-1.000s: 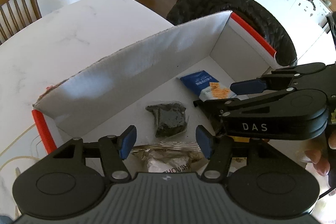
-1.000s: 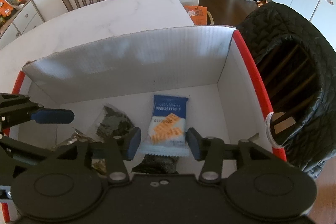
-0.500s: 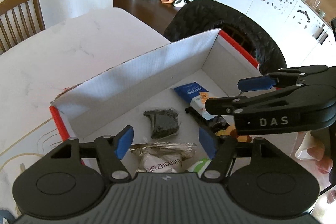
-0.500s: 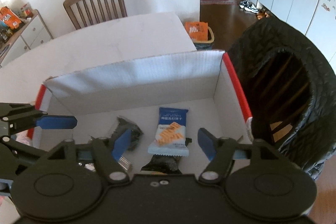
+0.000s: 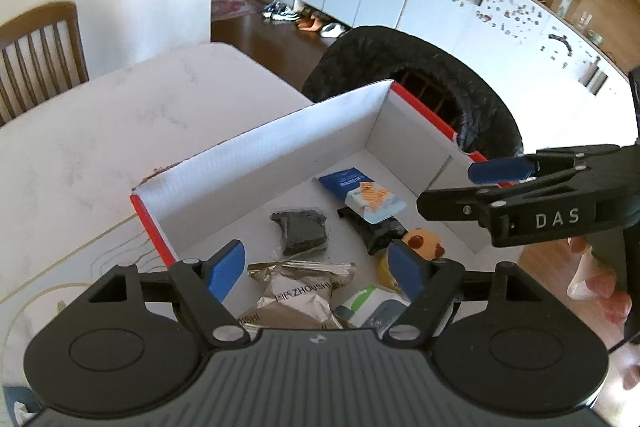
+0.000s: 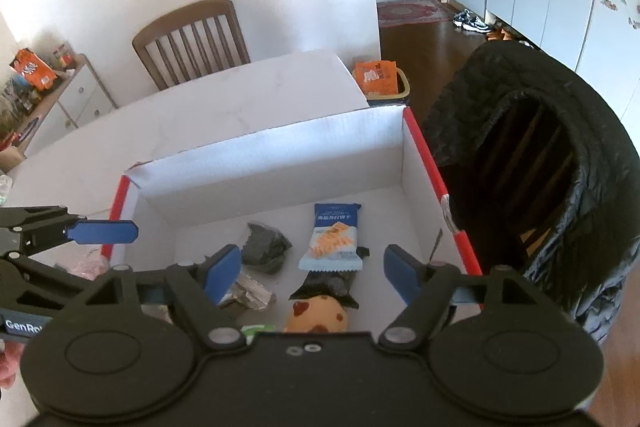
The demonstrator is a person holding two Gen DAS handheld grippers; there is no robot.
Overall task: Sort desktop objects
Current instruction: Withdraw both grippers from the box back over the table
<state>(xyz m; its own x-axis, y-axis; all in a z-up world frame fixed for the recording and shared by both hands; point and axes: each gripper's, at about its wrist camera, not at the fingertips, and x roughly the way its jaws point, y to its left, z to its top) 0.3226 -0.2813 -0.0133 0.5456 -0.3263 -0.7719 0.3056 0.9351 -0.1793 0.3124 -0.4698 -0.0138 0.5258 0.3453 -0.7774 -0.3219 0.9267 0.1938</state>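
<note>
step: both grippers look to be lifting clear of the box [image 5: 304, 131] after dropping snacks in; judged best to rise straight up, jaws wide, so no wrapper snags on a finger
left gripper [image 5: 320, 269]: jaws have just been opening, now spread, nothing between the pads; it hovers over the near left of the box
silver pack [image 5: 298, 291]: crinkled foil, lies flat below the left gripper
dark packs [image 5: 300, 231]: two black wrappers mid-floor
blue pack [image 6: 334, 237]: glossy, blue top, orange print, rests on one dark pack's end
cookie [image 6: 318, 315]: tan, brown spots, near edge
right gripper [image 6: 312, 269]: jaws have just been opening, released, empty, above the cookie
</note>
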